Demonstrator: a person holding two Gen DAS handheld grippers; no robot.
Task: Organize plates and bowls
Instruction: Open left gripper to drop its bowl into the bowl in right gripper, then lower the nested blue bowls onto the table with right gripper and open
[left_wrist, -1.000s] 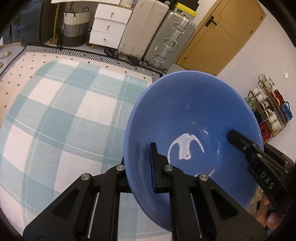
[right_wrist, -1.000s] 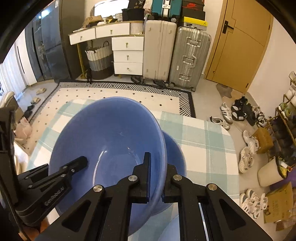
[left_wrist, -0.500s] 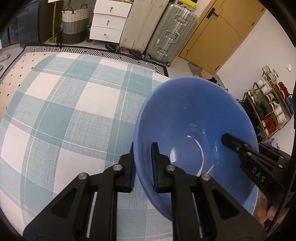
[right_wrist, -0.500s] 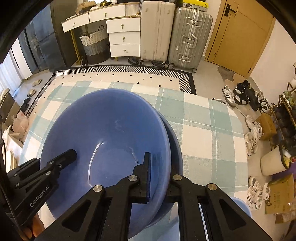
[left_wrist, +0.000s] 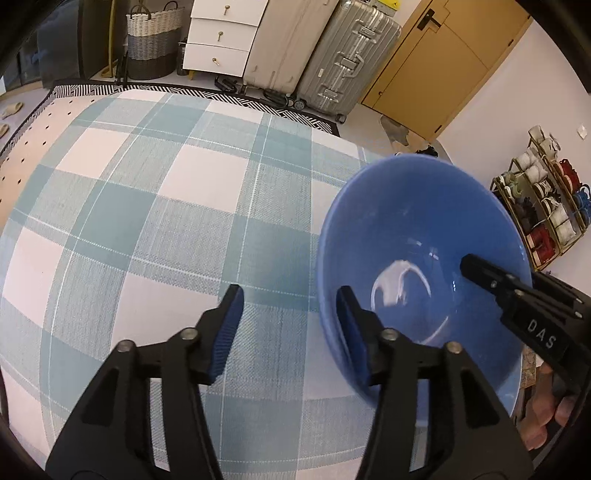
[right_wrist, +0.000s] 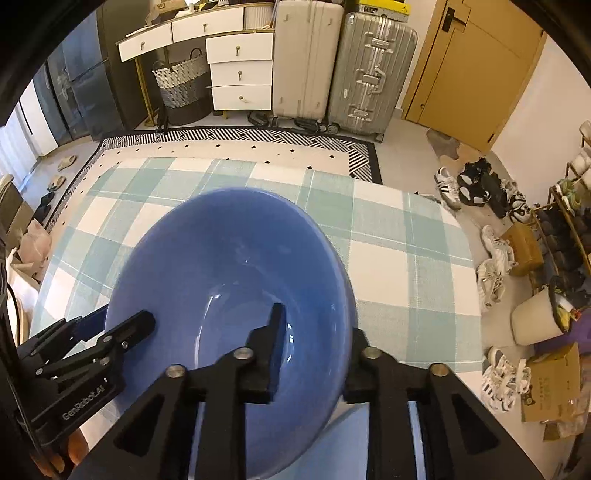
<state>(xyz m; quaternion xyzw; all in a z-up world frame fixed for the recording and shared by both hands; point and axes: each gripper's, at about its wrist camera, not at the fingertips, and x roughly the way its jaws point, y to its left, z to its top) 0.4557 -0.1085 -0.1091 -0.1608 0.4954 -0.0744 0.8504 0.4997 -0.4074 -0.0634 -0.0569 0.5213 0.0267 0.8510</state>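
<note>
So this looks like the let-go part of the stacking step. The blue bowl (left_wrist: 421, 258) is sitting on the checked table (left_wrist: 147, 206), over toward the near right edge, and in the earlier shots there was a second bowl under it, so I'd guess it's nested now, though you can't really see the lower one any more. Both claws have just been opening: the left claw (left_wrist: 291, 317) is spread wide with the bowl's rim between its jaws, pads clear of it, and the right claw (right_wrist: 317, 332) straddles the opposite rim with a visible gap too. Neither is gripping anything. Next move, I reckon, is lifting both straight up and off without nudging the rim, then going for the next dish.
</note>
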